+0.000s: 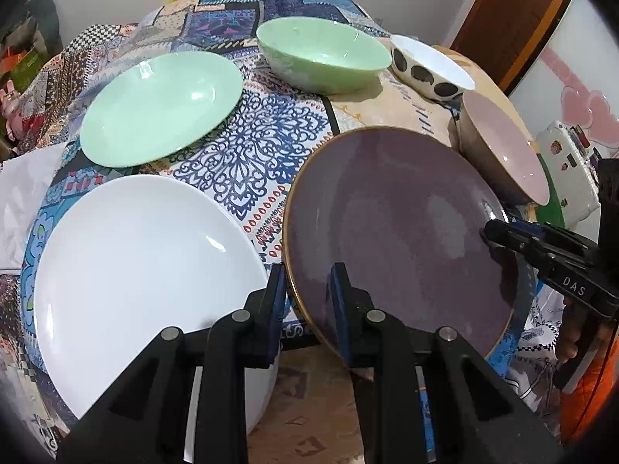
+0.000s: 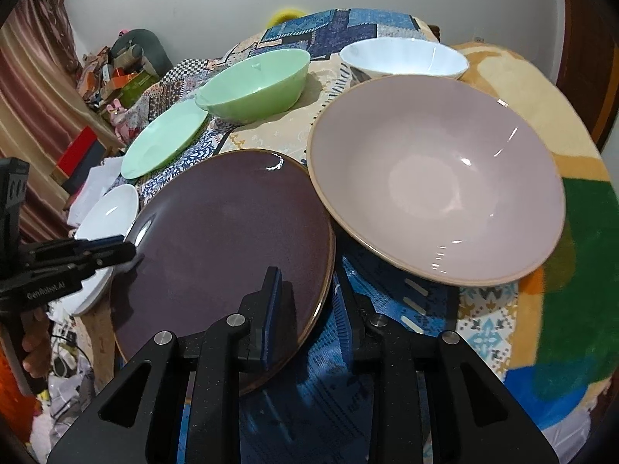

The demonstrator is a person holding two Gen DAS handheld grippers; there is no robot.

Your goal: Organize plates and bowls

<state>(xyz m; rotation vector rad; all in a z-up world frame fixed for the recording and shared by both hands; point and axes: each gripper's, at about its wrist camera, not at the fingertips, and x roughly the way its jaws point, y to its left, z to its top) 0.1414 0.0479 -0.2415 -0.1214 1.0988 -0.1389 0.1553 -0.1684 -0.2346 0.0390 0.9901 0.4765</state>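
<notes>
A purple plate (image 1: 402, 232) with a brown rim is held tilted above the table between both grippers; it also shows in the right wrist view (image 2: 228, 239). My left gripper (image 1: 307, 297) is shut on its left rim. My right gripper (image 2: 305, 301) is shut on its right rim and appears in the left wrist view (image 1: 499, 234). A white plate (image 1: 143, 270) lies to the left. A green plate (image 1: 162, 108), a green bowl (image 1: 325, 54), a spotted white bowl (image 1: 429, 67) and a pink bowl (image 2: 437, 178) sit on the patterned cloth.
The table (image 1: 251, 147) is covered with a patchwork cloth and a blanket (image 2: 572, 232) on the right side. Clutter and boxes (image 2: 112, 73) stand beyond the left edge. A door (image 1: 510, 19) stands at the far right.
</notes>
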